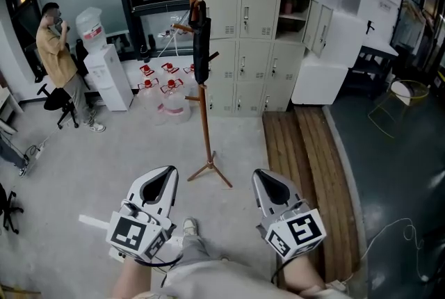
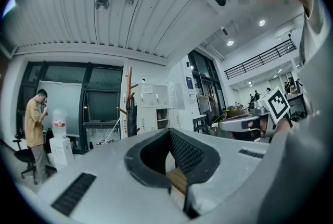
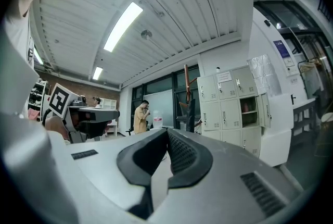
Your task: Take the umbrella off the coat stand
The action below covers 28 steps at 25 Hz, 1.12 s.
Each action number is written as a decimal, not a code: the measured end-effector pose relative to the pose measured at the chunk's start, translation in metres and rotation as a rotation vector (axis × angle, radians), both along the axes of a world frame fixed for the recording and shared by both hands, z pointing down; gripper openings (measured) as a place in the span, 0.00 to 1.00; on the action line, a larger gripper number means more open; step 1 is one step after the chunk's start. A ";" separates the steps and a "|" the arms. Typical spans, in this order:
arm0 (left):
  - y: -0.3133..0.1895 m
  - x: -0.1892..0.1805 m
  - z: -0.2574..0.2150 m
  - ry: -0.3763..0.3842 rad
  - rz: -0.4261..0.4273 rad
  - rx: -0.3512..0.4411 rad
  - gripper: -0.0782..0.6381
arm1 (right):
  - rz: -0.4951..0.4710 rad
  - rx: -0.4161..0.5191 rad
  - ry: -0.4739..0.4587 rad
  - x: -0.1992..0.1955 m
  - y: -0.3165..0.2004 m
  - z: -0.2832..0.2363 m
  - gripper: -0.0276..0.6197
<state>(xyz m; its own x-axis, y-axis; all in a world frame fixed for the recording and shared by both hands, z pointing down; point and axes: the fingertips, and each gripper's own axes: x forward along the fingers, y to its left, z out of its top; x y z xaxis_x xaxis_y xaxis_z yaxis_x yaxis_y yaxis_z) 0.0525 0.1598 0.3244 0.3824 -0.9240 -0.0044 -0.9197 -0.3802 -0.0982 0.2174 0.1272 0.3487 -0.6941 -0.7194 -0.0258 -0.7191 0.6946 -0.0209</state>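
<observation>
While both grippers are held low at the bottom of the head view, the umbrella (image 1: 201,47) is seen hanging on the coat stand (image 1: 204,124) in the upper middle of the frame, well apart from them. It is black and folded, and it is hung upright from one of the upper pegs, close against the brown pole. The stand is set on spread feet on the grey floor (image 1: 125,151), with pale lockers (image 1: 257,19) just behind it and wooden planks (image 1: 306,165) laid to the right of its base.

The left gripper (image 1: 163,179), at lower left, is pointed towards the stand; its jaws are brought together at the tips and nothing is held between them. The right gripper (image 1: 266,183), at lower right, is likewise closed and empty.

In the left gripper view the umbrella (image 2: 132,121) is seen small, left of centre, beyond the closed tips. In the right gripper view it (image 3: 190,113) is seen just right of centre.

A person (image 1: 57,47) is seen standing at upper left, beside a white water dispenser (image 1: 108,75).
</observation>
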 end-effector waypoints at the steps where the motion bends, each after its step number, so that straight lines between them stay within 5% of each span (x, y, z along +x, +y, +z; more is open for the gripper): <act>1: -0.001 0.000 0.000 0.002 0.002 0.004 0.12 | -0.002 0.001 -0.007 -0.001 -0.001 0.000 0.05; 13: -0.029 -0.035 0.000 0.037 0.000 0.034 0.12 | -0.012 0.037 -0.036 -0.037 -0.036 -0.008 0.05; 28: -0.122 -0.092 0.008 0.048 0.038 0.019 0.12 | 0.037 0.017 0.007 -0.095 -0.124 0.003 0.05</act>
<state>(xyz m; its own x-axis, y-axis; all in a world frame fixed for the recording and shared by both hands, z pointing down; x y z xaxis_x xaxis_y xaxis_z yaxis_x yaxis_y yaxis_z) -0.0399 0.0382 0.3327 0.4164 -0.9082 -0.0410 -0.9083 -0.4137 -0.0615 0.1229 0.0035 0.3516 -0.6672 -0.7441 -0.0335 -0.7444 0.6677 -0.0045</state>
